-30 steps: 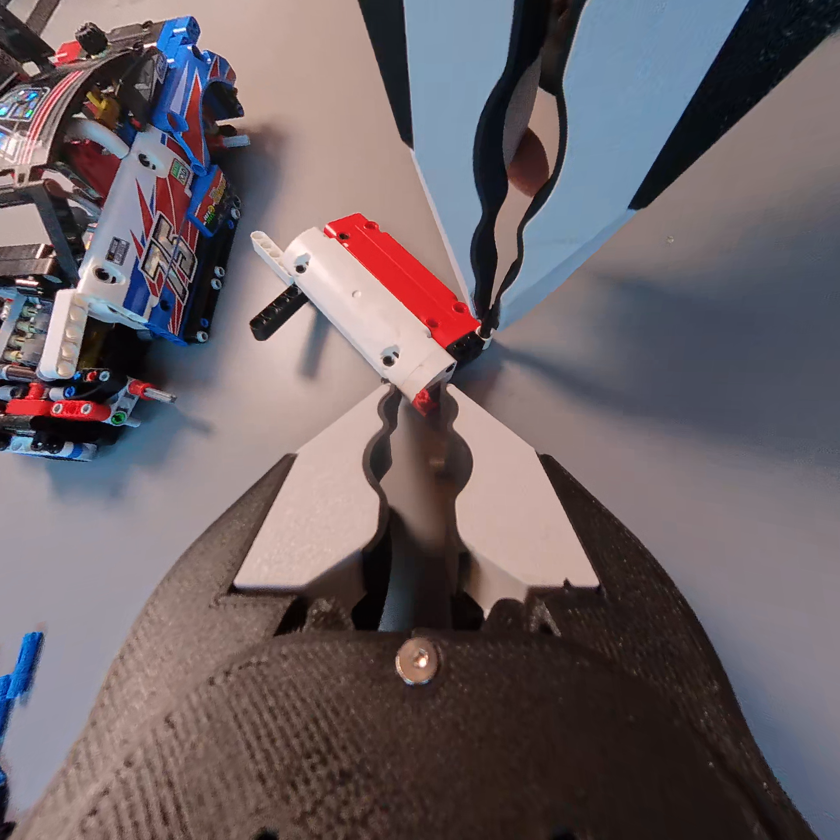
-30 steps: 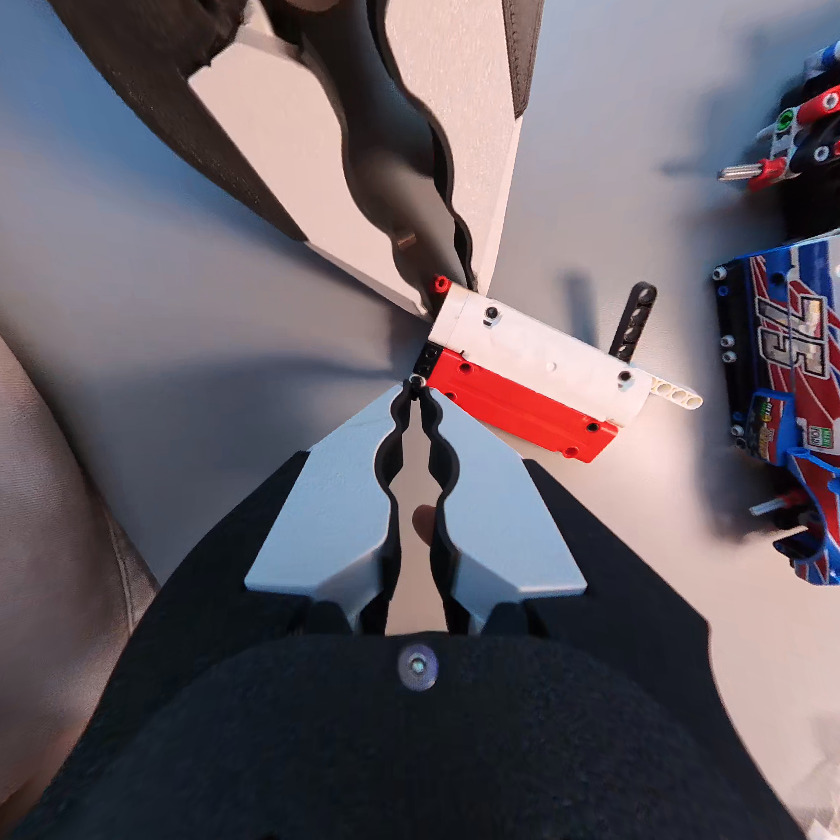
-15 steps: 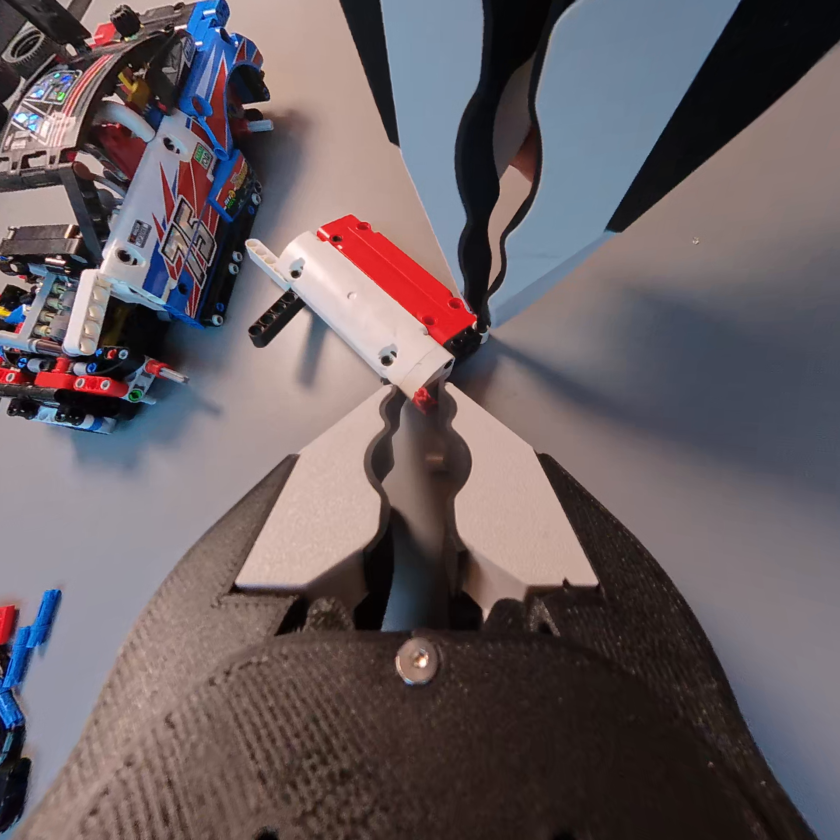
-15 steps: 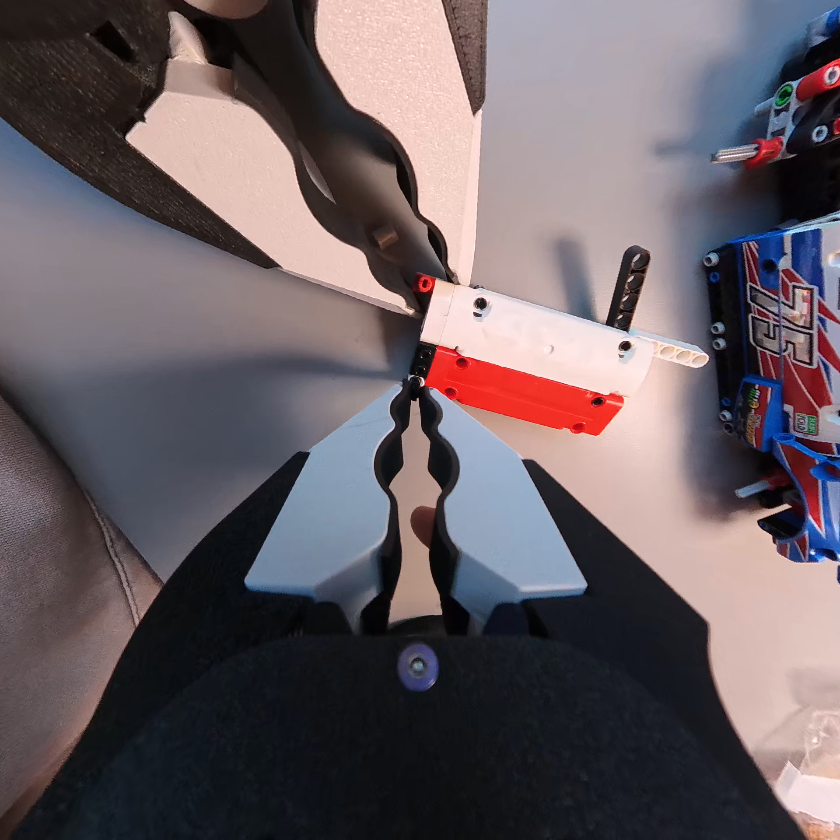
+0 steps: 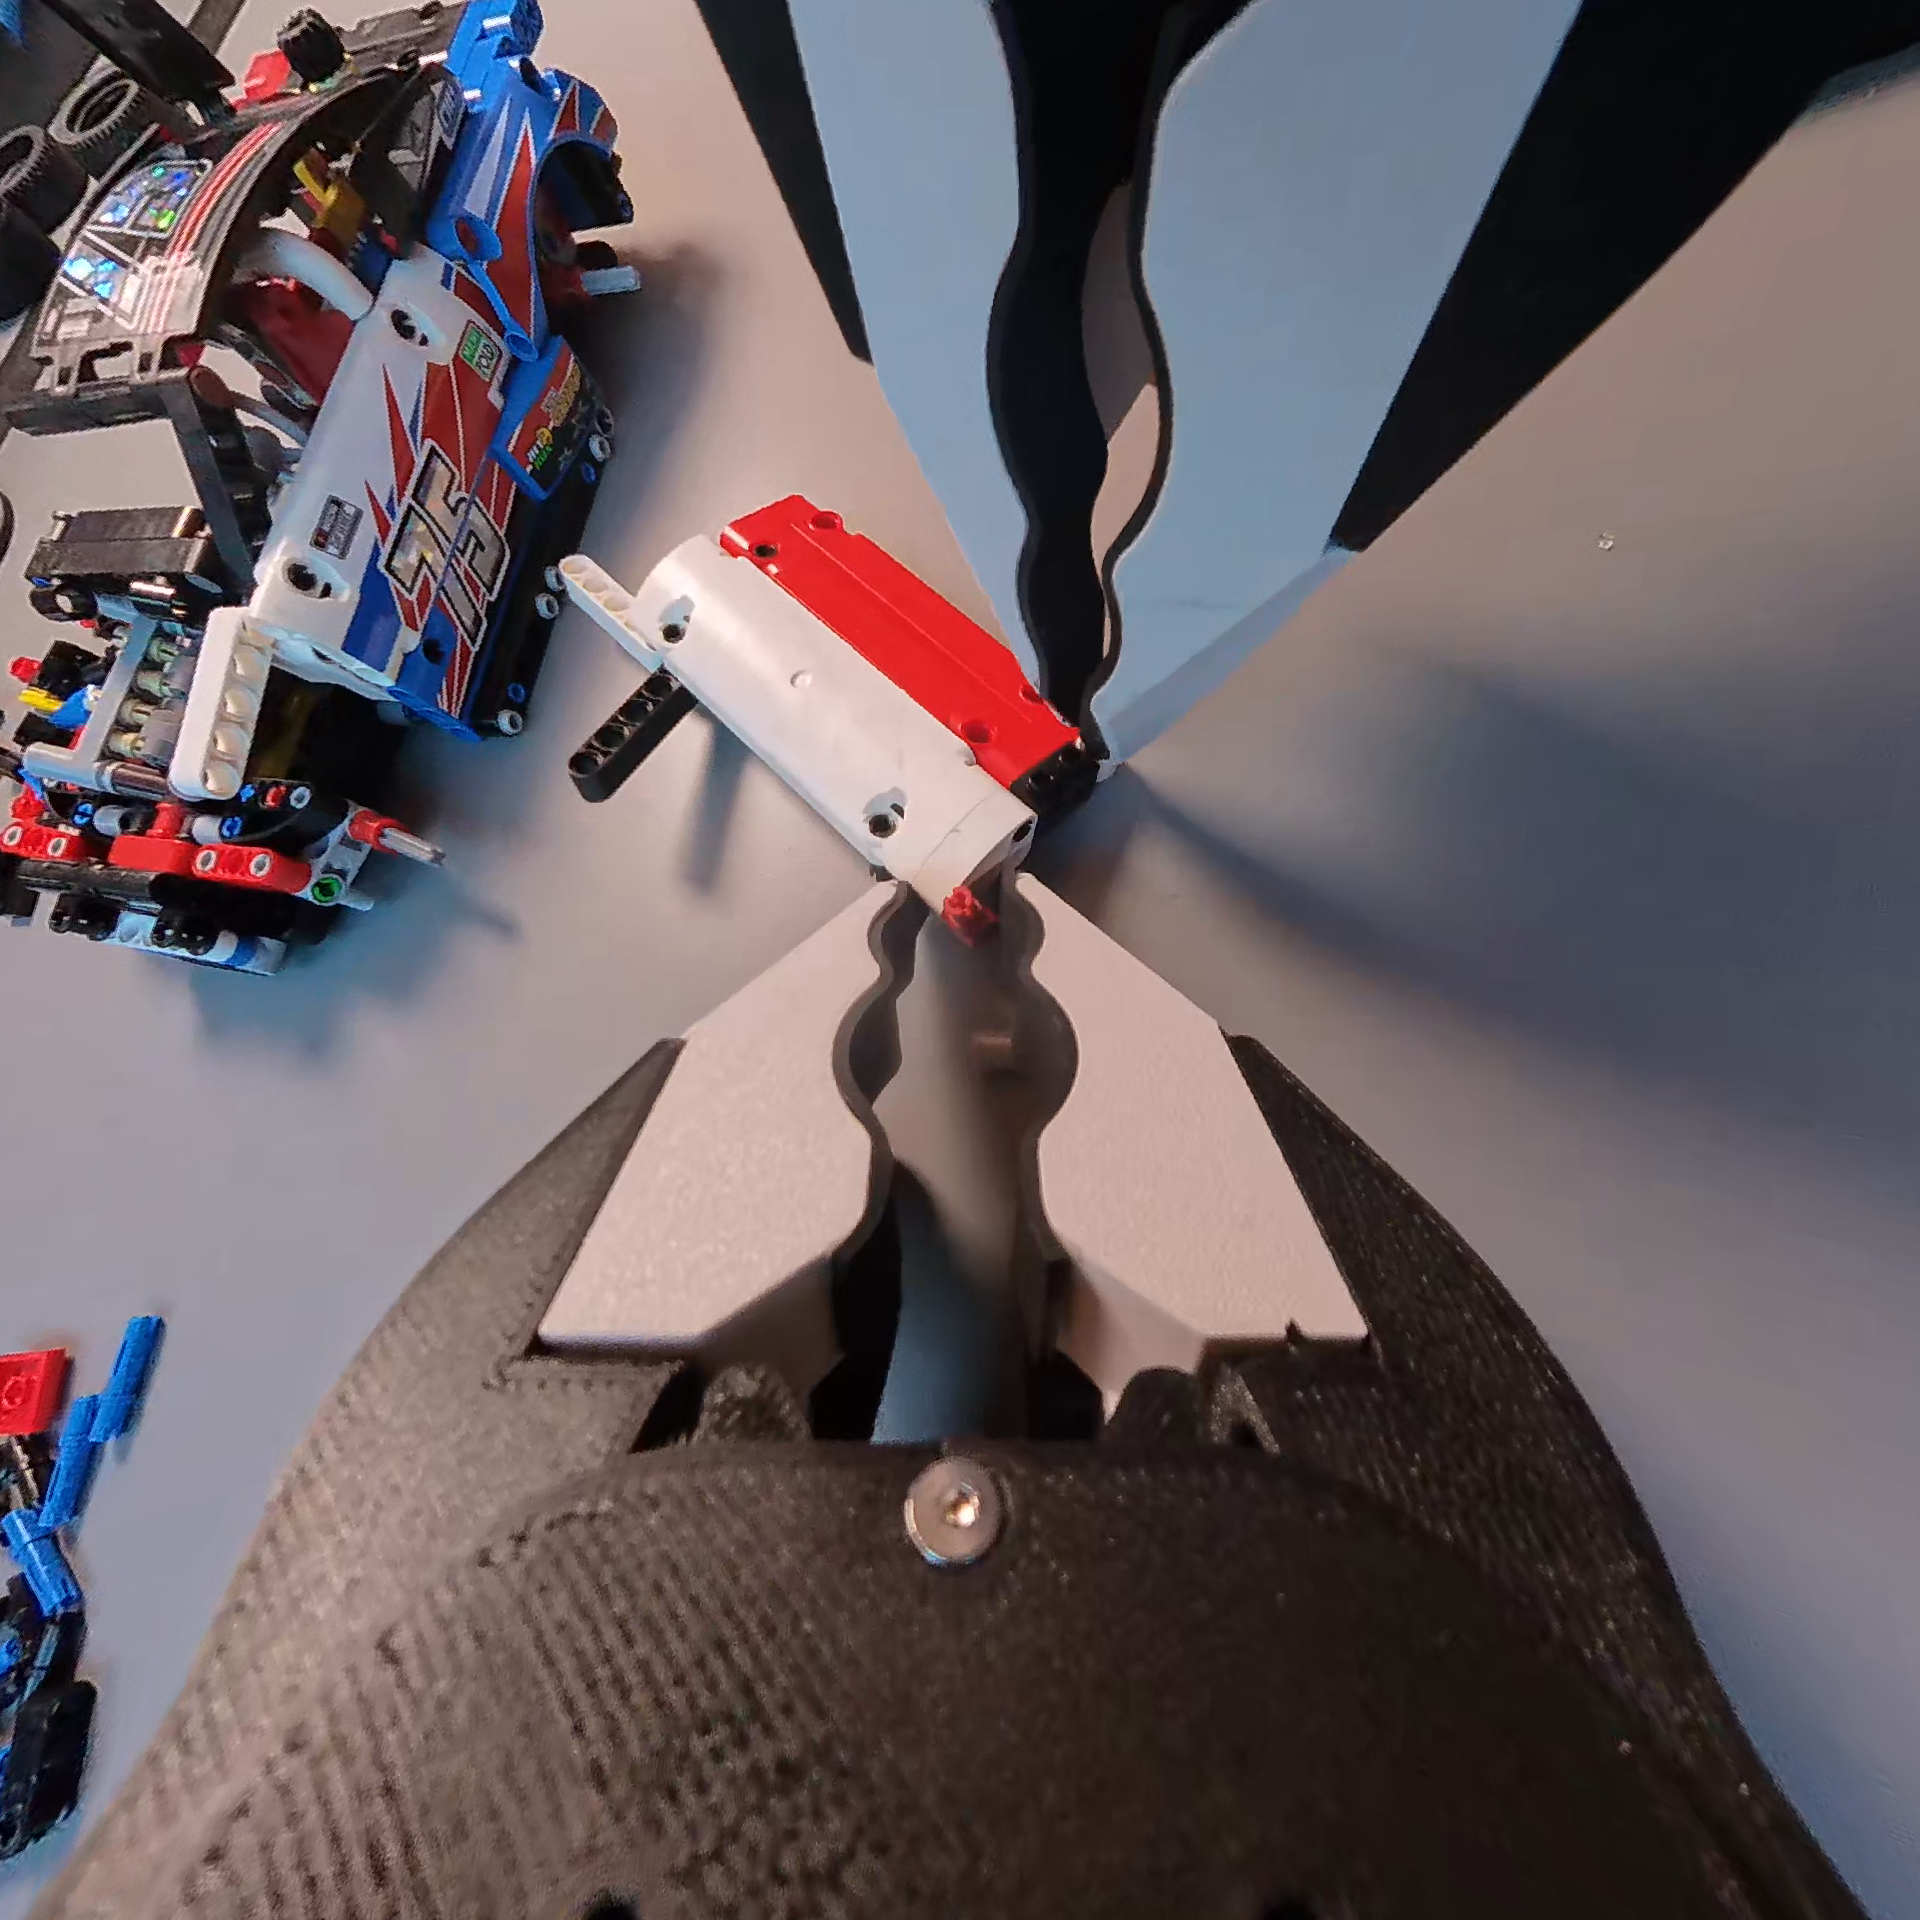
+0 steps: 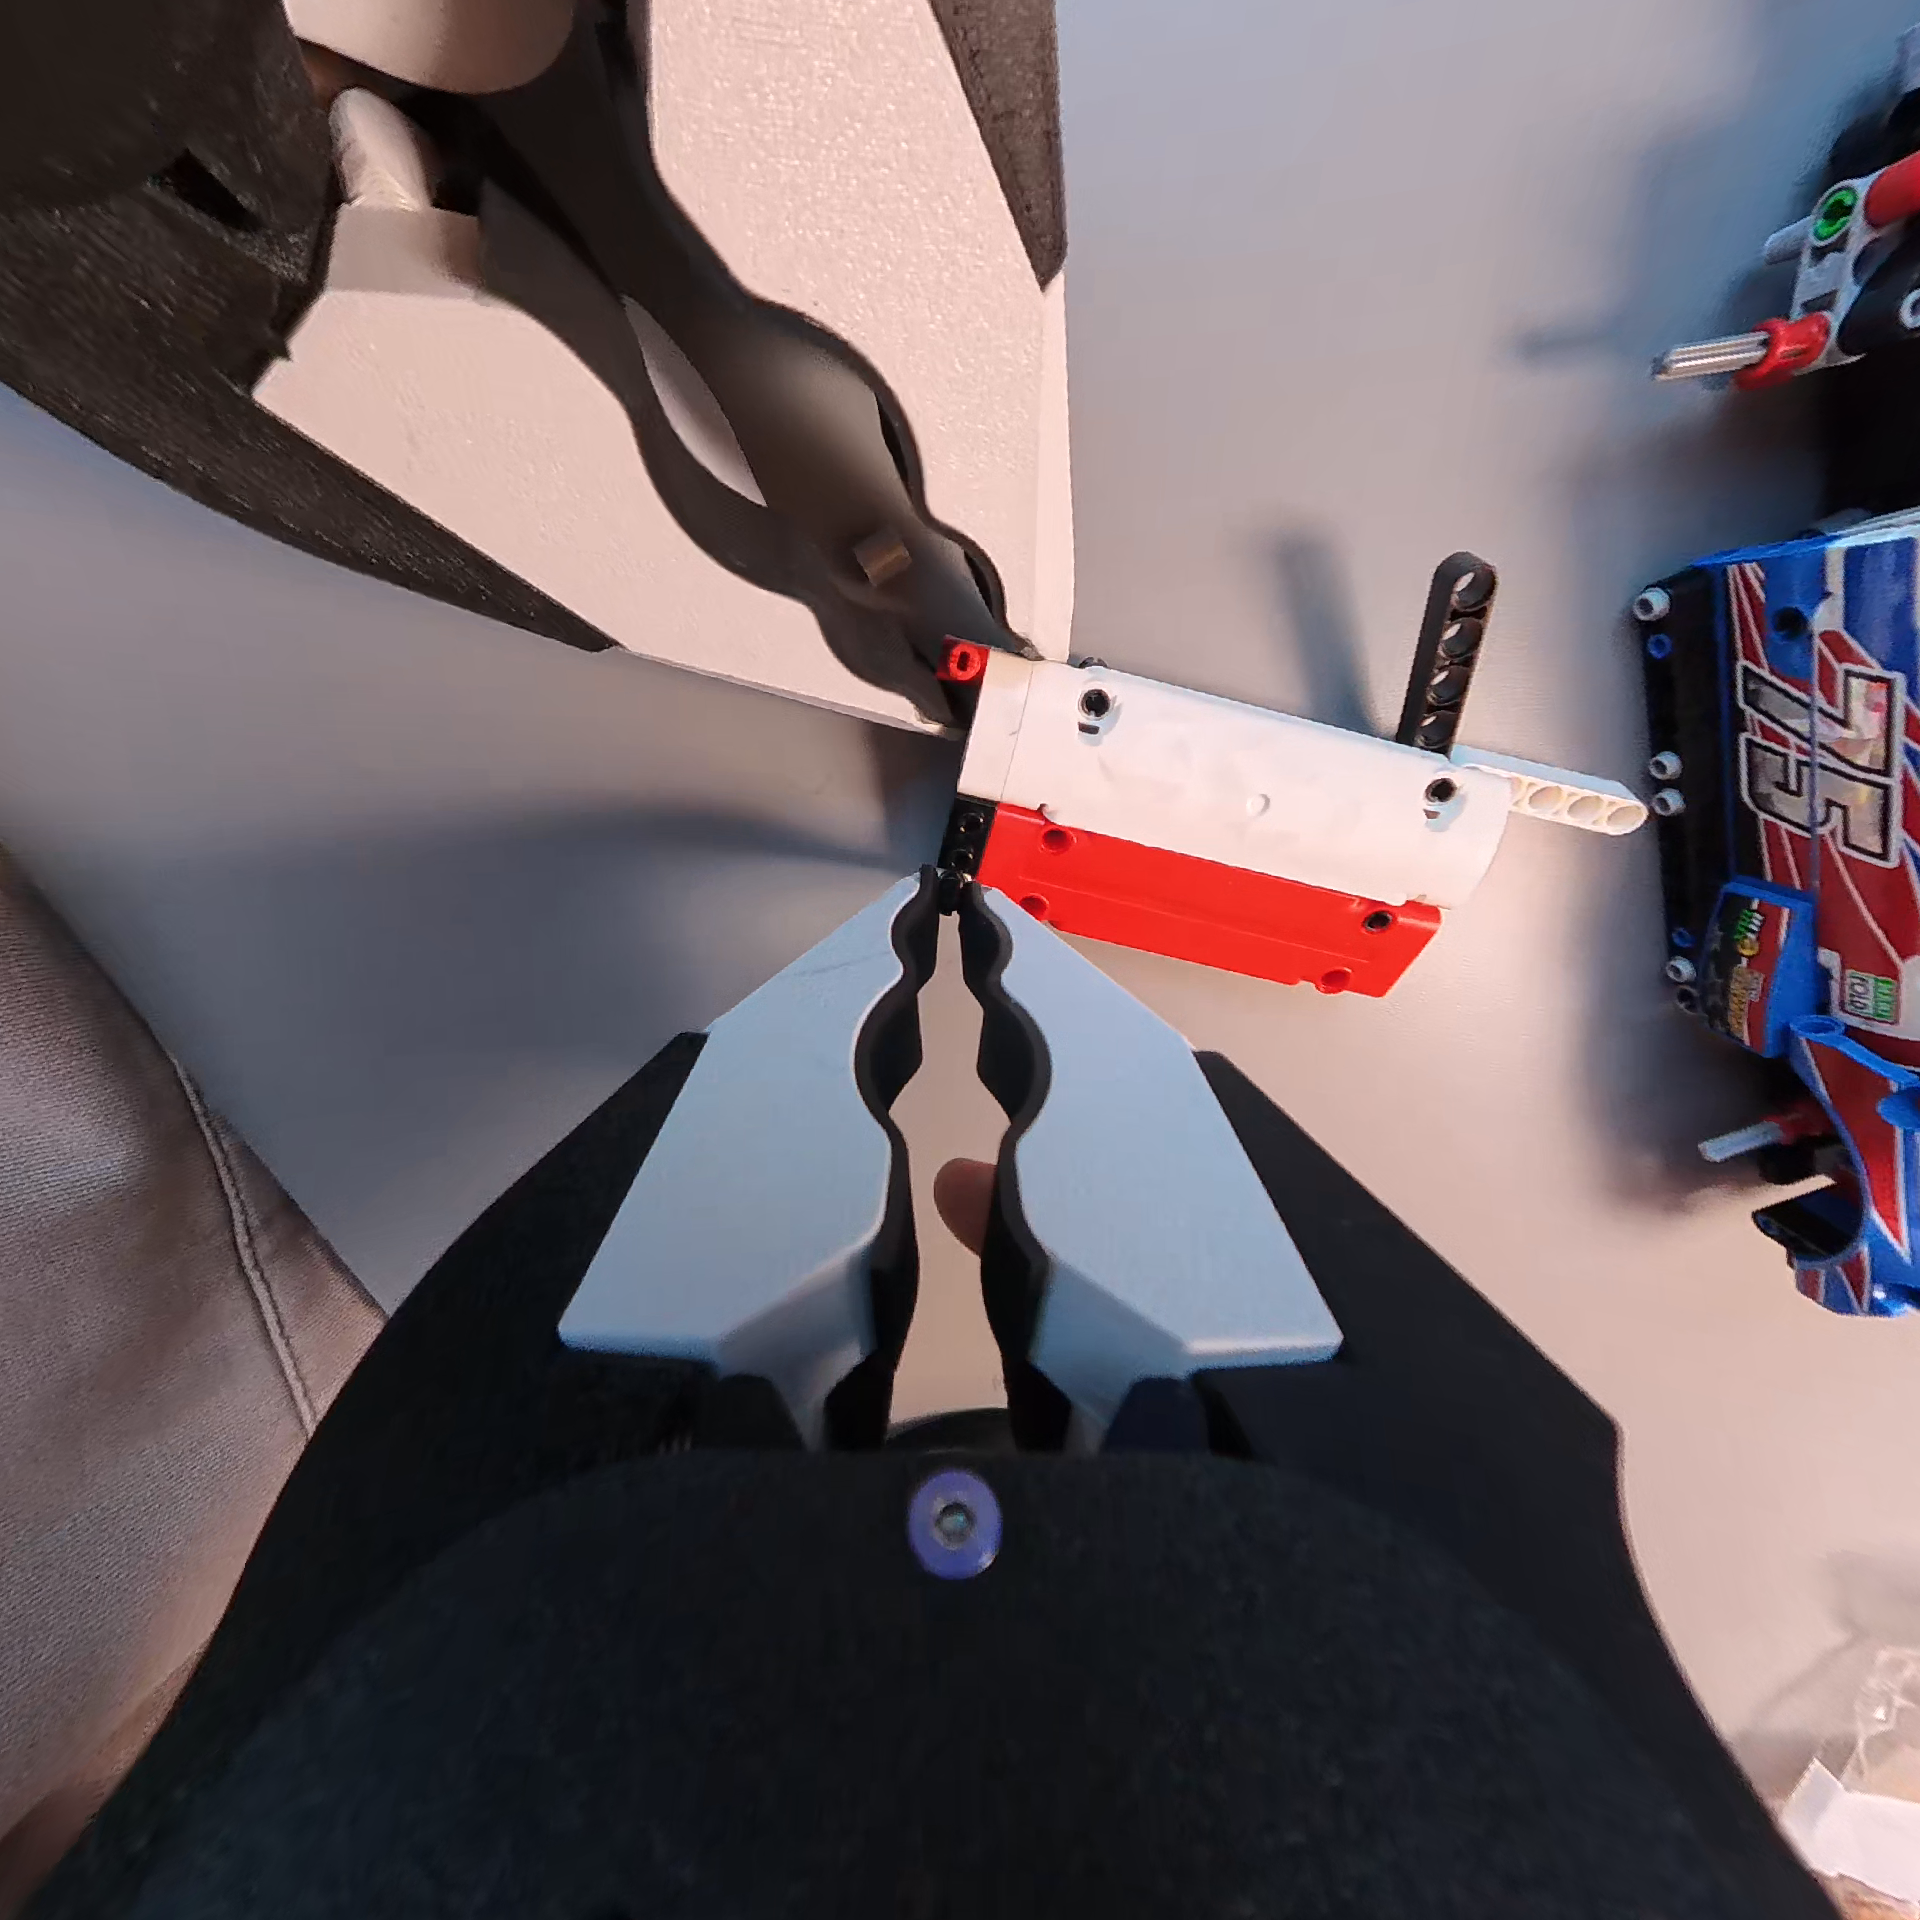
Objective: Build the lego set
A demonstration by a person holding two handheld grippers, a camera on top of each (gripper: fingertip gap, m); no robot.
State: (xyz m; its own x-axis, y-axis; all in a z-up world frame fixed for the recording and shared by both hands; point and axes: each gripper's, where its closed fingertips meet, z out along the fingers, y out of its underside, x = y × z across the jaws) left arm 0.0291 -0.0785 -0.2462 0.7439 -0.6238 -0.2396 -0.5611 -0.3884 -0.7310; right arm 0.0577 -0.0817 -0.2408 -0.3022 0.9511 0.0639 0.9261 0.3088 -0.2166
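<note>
Panel (image 5: 852,686) (white and red sub-assembly, black beam sticking out of the far end) sits on the grey bench (image 5: 1455,935), just beside the car (image 5: 343,499). Left tool (image 5: 961,899) is clamped on the small red pin at the panel's white corner. Right tool (image 6: 948,883) is pinched on the black connector at the red corner. Both grip the same end. Loose blue and red parts (image 5: 73,1455) lie apart at the bench's left edge.
</note>
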